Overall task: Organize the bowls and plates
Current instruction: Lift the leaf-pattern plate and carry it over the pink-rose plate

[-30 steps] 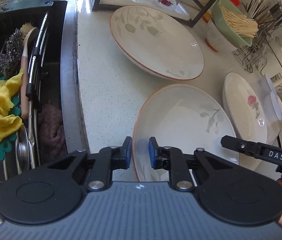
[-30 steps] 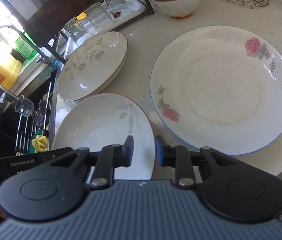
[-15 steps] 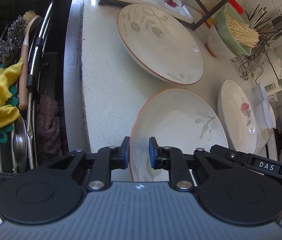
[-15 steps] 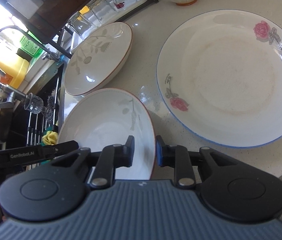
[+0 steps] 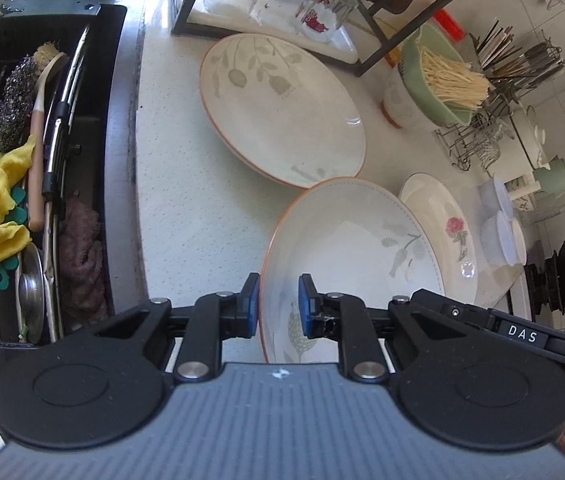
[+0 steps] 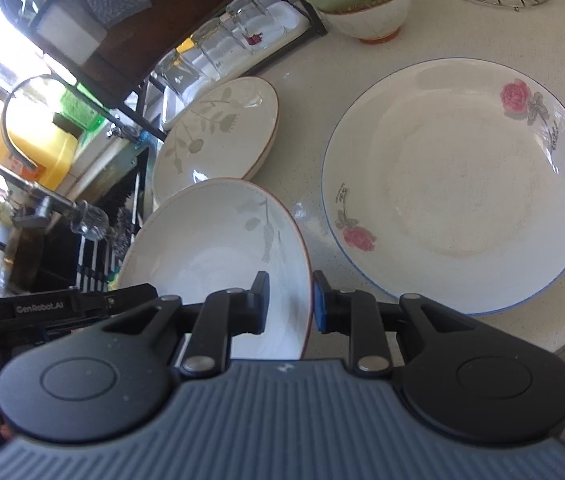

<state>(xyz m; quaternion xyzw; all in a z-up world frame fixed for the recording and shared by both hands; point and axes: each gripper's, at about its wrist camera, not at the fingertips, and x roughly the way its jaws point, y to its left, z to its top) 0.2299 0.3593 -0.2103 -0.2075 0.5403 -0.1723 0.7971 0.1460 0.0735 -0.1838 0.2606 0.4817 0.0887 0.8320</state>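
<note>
Bowl (image 5: 346, 248) with leaf print hangs tilted over the counter (image 5: 186, 200), between the second leaf bowl (image 5: 278, 104) and the rose plate (image 6: 458, 184). Left gripper (image 5: 278, 304) pinches its left rim. Right gripper (image 6: 290, 304) pinches its right rim. Both are nearly closed.

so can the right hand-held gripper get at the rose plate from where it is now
Probably not yet. The right hand-held gripper has its jaws astride the rim of the near leaf bowl, which the left hand-held gripper also straddles. The rose plate lies uncovered beside it, so reaching it means letting go first.
</note>
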